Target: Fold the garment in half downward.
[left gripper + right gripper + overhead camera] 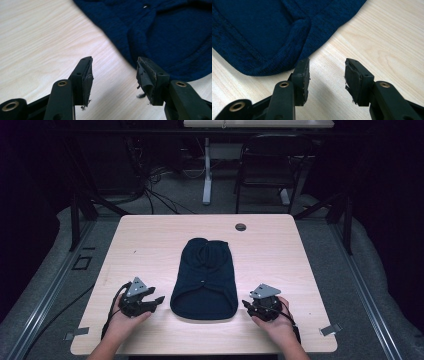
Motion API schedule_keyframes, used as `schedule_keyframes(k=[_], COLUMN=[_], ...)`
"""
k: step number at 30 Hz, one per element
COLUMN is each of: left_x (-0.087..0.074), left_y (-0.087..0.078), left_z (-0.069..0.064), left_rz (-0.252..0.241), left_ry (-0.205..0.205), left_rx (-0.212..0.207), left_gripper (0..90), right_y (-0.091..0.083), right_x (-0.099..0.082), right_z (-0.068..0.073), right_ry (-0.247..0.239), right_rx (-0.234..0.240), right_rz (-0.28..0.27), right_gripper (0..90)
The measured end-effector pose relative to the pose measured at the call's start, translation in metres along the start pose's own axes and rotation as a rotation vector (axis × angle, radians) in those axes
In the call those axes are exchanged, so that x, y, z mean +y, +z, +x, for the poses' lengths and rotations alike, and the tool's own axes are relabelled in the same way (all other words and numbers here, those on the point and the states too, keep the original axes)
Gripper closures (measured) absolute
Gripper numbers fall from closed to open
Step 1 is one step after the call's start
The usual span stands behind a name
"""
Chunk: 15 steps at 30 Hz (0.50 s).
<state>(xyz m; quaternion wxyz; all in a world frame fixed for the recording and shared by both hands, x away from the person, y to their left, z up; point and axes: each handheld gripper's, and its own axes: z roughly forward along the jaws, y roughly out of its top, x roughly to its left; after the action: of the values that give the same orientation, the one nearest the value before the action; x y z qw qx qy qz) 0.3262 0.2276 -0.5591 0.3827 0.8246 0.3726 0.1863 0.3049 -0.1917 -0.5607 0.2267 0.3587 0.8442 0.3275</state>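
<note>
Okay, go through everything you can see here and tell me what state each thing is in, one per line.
Dark navy knitted garment: lying flat at the table's middle, ungripped.
Left gripper: jaws open, empty, beside the garment's hem.
Right gripper: jaws open, empty, beside the hem's other corner.
Light wooden table: bare around the garment.
Small round dark cap: set in the tabletop near the far edge.

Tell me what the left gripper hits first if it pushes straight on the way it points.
Probably the near edge of the dark blue knit garment; the open left gripper aims at it, with bare table between.
</note>
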Motion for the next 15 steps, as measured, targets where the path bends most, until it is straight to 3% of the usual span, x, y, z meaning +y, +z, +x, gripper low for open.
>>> schedule_keyframes(k=[2, 5, 8, 12, 15], left_x=[0.000, -0.003, -0.003, 0.001, 0.011], left_y=[0.000, -0.001, -0.002, 0.001, 0.008], left_z=[0.001, 0.004, 0.004, 0.003, 0.005], left_rz=[0.000, 0.003, -0.002, -0.001, 0.010], left_ry=[-0.002, -0.038, -0.018, -0.027, -0.002], left_rx=[-0.002, -0.020, -0.011, -0.022, -0.012], left_gripper=[48.7, 55.1, 56.3, 58.5, 63.1], right_y=[0.001, 0.004, 0.005, 0.004, 0.005], right_x=[0.000, -0.001, 0.000, 0.003, 0.015], right_z=[0.000, 0.000, 0.000, -0.002, -0.007], right_ry=[0.004, 0.016, 0.005, 0.000, -0.005], right_rx=[0.012, 0.024, 0.027, 0.041, 0.063], right_rz=[0.000, 0.014, 0.007, 0.001, -0.008], right_gripper=[54.7, 54.9, 56.0, 61.0, 65.9])
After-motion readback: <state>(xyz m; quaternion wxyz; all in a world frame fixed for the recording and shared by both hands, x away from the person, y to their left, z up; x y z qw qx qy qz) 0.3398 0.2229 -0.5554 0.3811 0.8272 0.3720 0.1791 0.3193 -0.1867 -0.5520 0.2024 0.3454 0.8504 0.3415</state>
